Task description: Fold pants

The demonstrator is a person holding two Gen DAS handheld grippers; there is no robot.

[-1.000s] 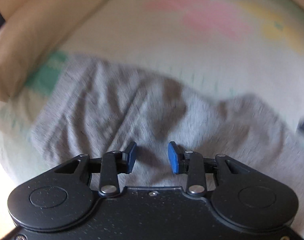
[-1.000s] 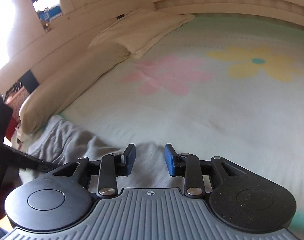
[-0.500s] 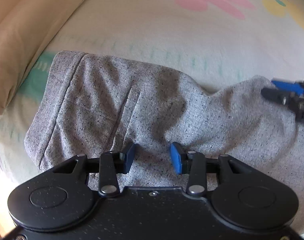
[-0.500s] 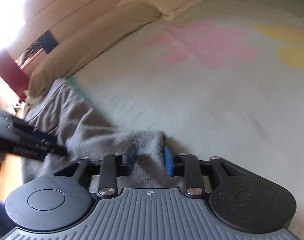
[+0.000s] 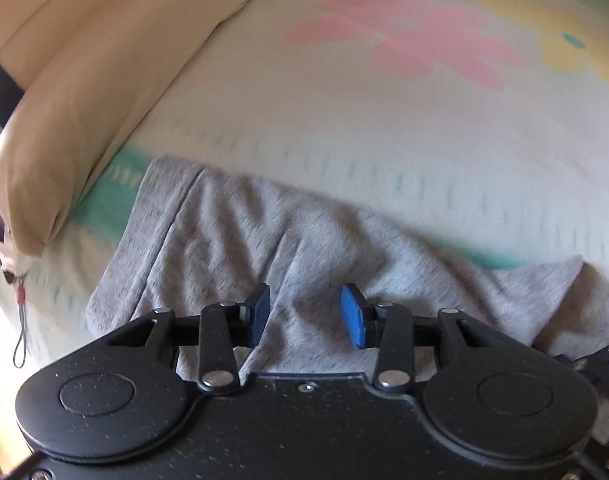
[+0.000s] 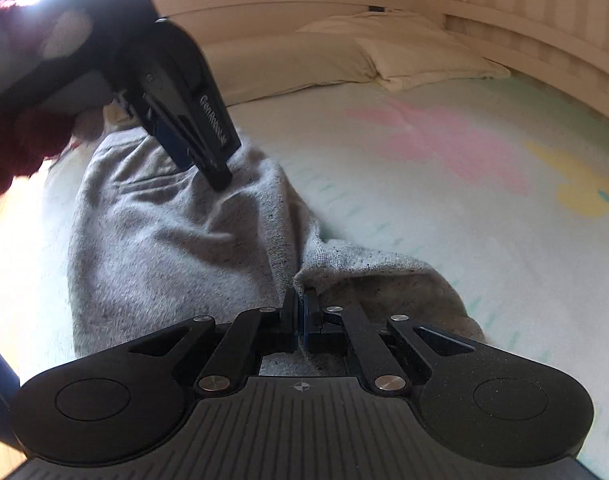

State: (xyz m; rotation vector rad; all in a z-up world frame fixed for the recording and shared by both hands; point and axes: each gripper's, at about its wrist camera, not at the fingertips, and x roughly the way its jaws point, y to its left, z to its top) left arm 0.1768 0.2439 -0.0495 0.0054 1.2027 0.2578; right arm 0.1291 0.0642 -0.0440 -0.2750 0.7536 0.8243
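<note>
Left wrist view: my left gripper [image 5: 304,312] points down at the grey pants [image 5: 232,248], which lie rumpled across the near edge of the bedspread [image 5: 344,132]. Its jaws stand about half apart, a raised crease of the fabric between the blue pads [image 5: 354,316], which do not press on it. A beige bolster pillow [image 5: 84,92] runs along the far left, and a pink flower print [image 5: 408,44] and a yellow one [image 5: 576,52] mark the bedspread farther off.

Right wrist view: my right gripper [image 6: 300,316] has just been closing and is now clamped on a hem fold of the pants [image 6: 176,248], pads together on the cloth. At far left my other gripper [image 6: 184,108] leans over the pants, its side lettered "GenRobot", partly hiding them; a dark red sleeve [image 6: 16,144] shows behind it. Two cream pillows [image 6: 404,52] lie by the headboard.
</note>
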